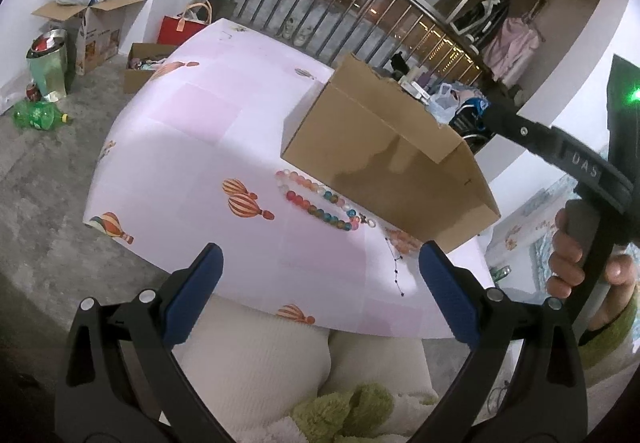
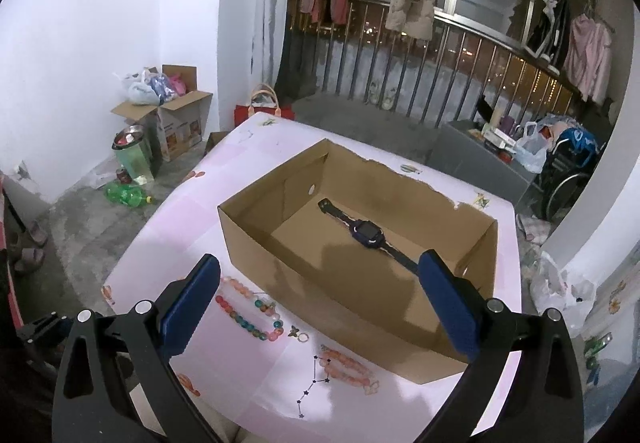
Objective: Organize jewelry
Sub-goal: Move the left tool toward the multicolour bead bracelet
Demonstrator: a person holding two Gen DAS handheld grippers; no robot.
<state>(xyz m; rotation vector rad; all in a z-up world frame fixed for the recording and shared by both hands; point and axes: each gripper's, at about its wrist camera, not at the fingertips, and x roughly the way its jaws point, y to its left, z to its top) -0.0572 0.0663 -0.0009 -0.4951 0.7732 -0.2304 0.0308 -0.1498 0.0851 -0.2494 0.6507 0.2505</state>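
Currently, one pink-covered table [image 2: 168, 227] carries one open cardboard box [image 2: 320, 283], holding one dark watch [image 2: 368, 233]. Just beside its near wall lie two bead bracelets, multicolored [image 2: 252, 313] and pale orange [image 2: 348, 365], plus one thin chain [image 2: 316, 379]. Your left gripper [image 1: 320, 267] and right gripper [image 2: 320, 271] are both spread, holding nothing.

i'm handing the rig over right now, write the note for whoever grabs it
Left gripper: open, empty, near the table's front edge.
Right gripper: open, empty, above the cardboard box.
Done: the watch lies inside the box.
Left: on the tablecloth in front of the box lie the multicolour bead bracelet, the small ring charm, the pink bead bracelet and the thin star chain. All go into the box.
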